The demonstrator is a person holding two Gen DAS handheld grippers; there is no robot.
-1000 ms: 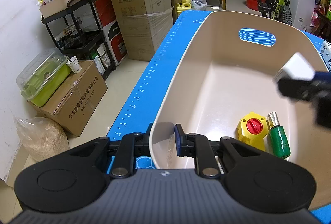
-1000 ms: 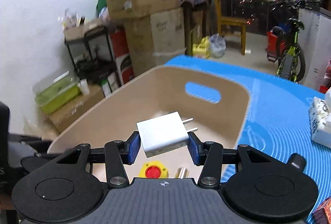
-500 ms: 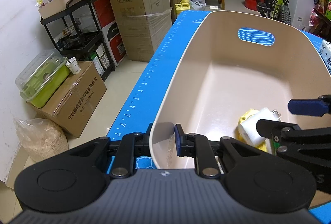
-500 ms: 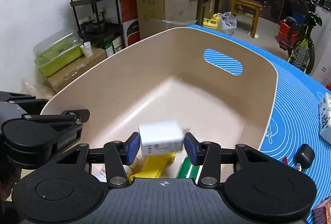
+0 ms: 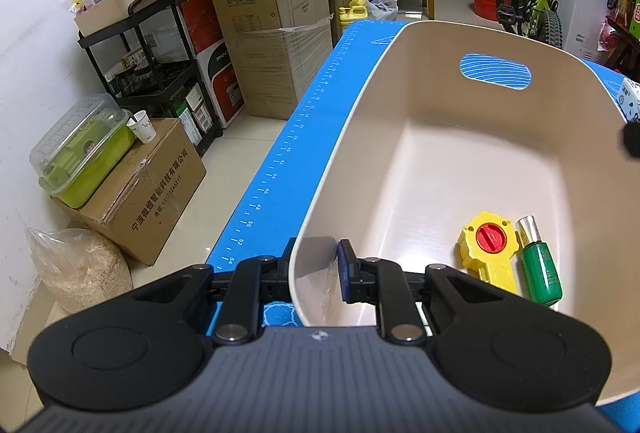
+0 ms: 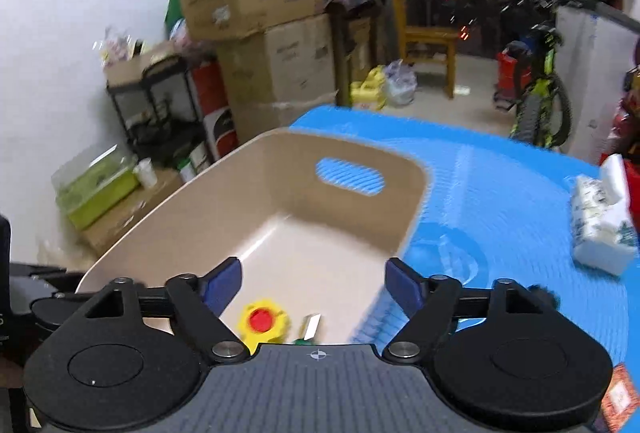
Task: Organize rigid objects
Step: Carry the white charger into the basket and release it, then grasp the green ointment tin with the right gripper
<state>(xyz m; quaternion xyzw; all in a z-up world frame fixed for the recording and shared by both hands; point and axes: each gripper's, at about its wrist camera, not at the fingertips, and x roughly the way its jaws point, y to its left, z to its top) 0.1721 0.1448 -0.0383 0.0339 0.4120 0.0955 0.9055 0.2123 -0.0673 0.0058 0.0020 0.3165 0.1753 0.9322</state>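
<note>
Right gripper [image 6: 314, 283] jaws have just been opening, now empty, white charger gone; left gripper [image 5: 314, 267] is clamping beige bin [image 5: 400, 45] rim; nearby carton [image 5: 280, 21] is reading "Inbaxss".

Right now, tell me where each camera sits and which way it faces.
Left wrist: rides the left gripper, looking forward and down into the beige bin; its own two fingers show, clamped on the bin's near rim.
Right wrist: rides the right gripper, looking forward and down over the bin's near end and the blue mat; its jaws have just been opening, nothing between them.
Shared: the bin, the yellow toy with its red knob, the green bottle, the stacked cardboard boxes.
</note>
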